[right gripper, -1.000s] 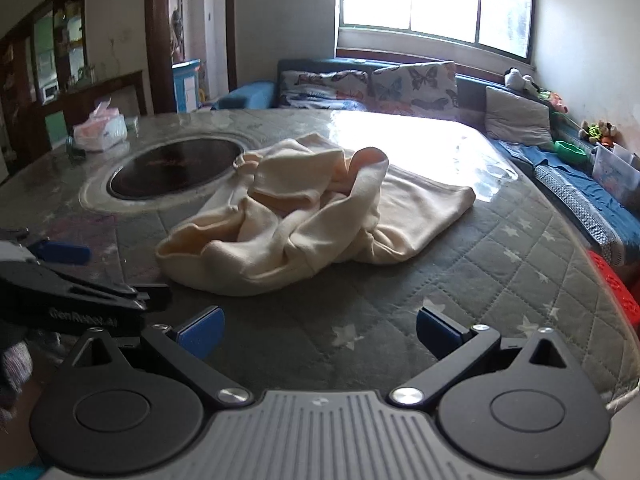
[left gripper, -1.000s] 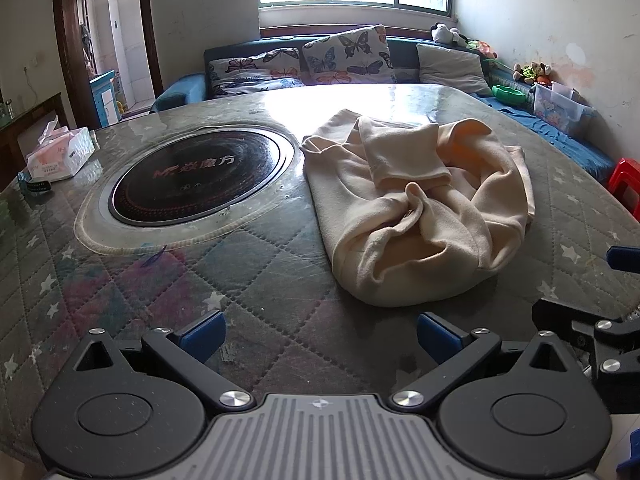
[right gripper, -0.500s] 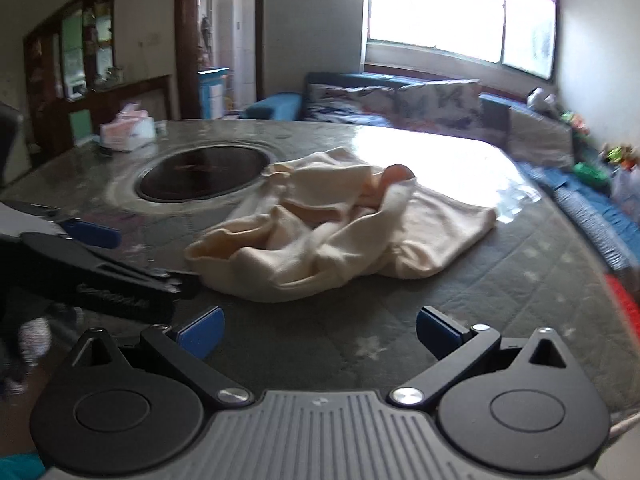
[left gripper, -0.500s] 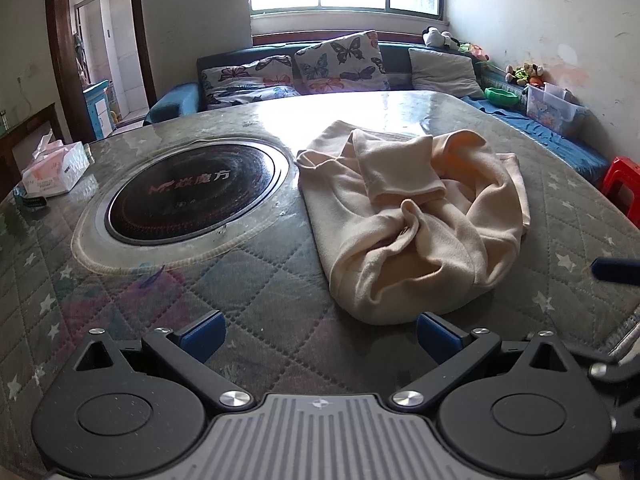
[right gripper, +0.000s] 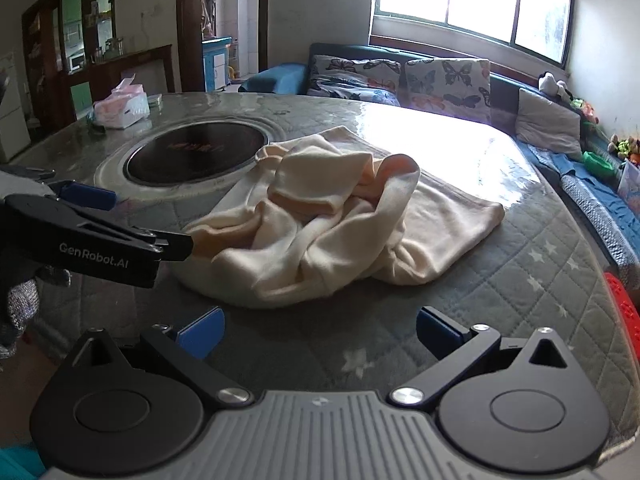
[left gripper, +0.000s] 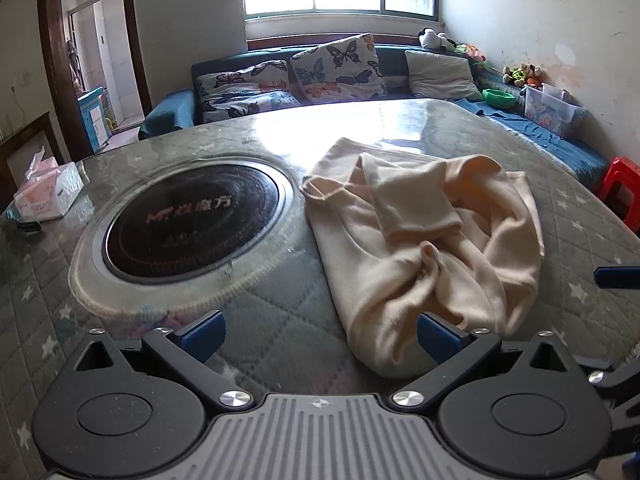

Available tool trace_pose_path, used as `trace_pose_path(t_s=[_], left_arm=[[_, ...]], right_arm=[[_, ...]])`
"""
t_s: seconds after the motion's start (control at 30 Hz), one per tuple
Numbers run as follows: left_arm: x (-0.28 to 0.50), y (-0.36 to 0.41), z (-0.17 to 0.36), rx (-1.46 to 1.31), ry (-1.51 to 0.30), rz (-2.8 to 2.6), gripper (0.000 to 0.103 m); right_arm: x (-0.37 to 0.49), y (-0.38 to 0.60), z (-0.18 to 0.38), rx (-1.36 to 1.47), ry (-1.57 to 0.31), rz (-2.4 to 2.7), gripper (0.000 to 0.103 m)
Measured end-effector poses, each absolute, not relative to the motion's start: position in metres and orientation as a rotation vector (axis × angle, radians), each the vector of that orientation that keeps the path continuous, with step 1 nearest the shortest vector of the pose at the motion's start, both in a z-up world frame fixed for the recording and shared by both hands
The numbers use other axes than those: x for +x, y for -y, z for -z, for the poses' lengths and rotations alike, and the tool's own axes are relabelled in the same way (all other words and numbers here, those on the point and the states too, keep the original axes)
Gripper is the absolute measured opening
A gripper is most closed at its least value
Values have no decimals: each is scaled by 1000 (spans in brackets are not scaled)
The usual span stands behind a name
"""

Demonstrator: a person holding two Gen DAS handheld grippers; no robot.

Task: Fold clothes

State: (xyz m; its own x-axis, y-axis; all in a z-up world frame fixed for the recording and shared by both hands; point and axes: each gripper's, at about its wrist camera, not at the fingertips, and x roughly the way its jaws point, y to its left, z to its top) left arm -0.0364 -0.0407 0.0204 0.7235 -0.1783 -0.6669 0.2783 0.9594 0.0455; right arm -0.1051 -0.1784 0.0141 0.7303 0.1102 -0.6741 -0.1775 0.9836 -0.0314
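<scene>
A crumpled cream garment (left gripper: 424,248) lies in a heap on the quilted round table (left gripper: 264,320); it also shows in the right wrist view (right gripper: 332,224). My left gripper (left gripper: 318,338) is open and empty, low over the table, its right fingertip at the heap's near edge. My right gripper (right gripper: 318,334) is open and empty, just short of the heap's near side. The left gripper's black body (right gripper: 96,244) shows at the left of the right wrist view, beside the garment.
A round black induction cooktop (left gripper: 192,220) is set into the table left of the garment. A tissue box (left gripper: 48,196) sits at the far left edge. A sofa with butterfly pillows (left gripper: 332,68) stands behind the table. A red stool (left gripper: 620,188) is at the right.
Both grippers have moved forward toward the garment, which now looms larger. The garment has not moved. Both stay open.
</scene>
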Motion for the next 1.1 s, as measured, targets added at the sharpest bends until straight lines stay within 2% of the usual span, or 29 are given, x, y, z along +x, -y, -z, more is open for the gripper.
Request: trace_pose_path(t_s=[0.37,0.57,0.73,0.83,0.97,1.1], left_arm=[[3,48,-34,163,-697,290,102],[30,59,-40,129,-705,321,97],[50,72,-38,105,-732,365,84],[60,79,-34,94,-754,400,79],[71,85,-28,77,-780,440,74],[79,88,-22,63,-801,488,50]], right_arm=[[-52,198,-33,-80,-688,-103,102],[-20,216,-39,-56,-686,-66,90],[4,229,-40,-37,-700,-48,78],[16,233,-36,-38,-719,-51,67],[25,234,-30,-36,-741,-75,60],[33,234,-24,-28,-765,-98,47]])
